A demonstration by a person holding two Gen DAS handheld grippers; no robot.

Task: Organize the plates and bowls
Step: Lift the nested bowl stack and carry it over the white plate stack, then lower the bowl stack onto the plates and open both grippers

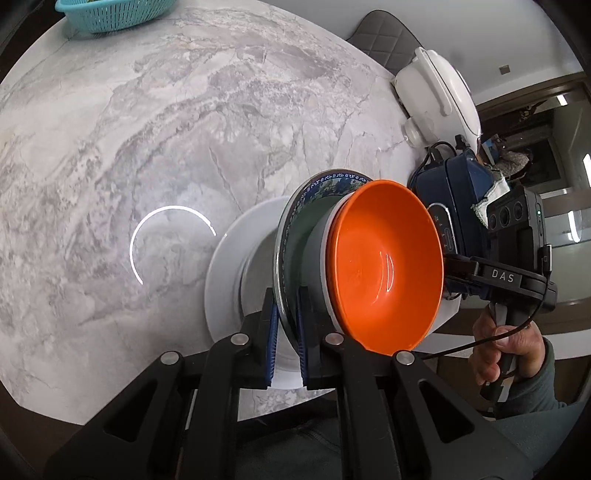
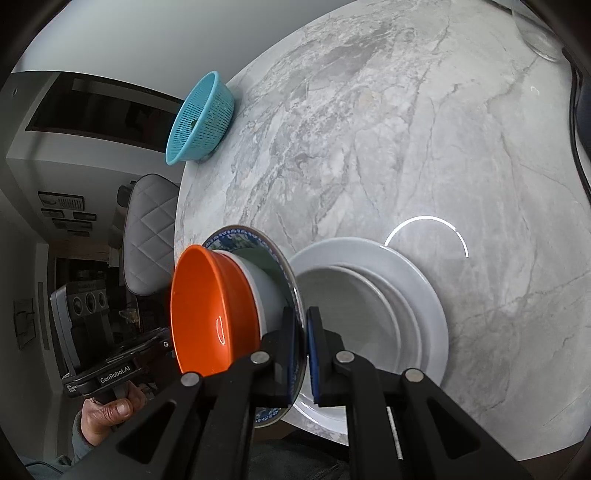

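A blue-patterned plate (image 1: 325,184) carries a white bowl (image 1: 318,243) with an orange bowl (image 1: 384,266) nested inside. My left gripper (image 1: 287,343) is shut on the plate's rim. My right gripper (image 2: 301,354) is shut on the opposite rim of the same plate (image 2: 240,236). The stack is held just above a stack of white plates (image 2: 413,280) on the marble table (image 2: 369,147). The white plates also show in the left wrist view (image 1: 229,258). The orange bowl (image 2: 207,310) and white bowl (image 2: 266,291) show in the right wrist view.
A teal colander (image 2: 201,118) sits at the table's edge, also seen in the left wrist view (image 1: 110,14). A white appliance (image 1: 439,88) stands at the table's right side. A quilted grey chair (image 2: 151,229) stands beside the table. A black cable (image 2: 576,147) runs along the right.
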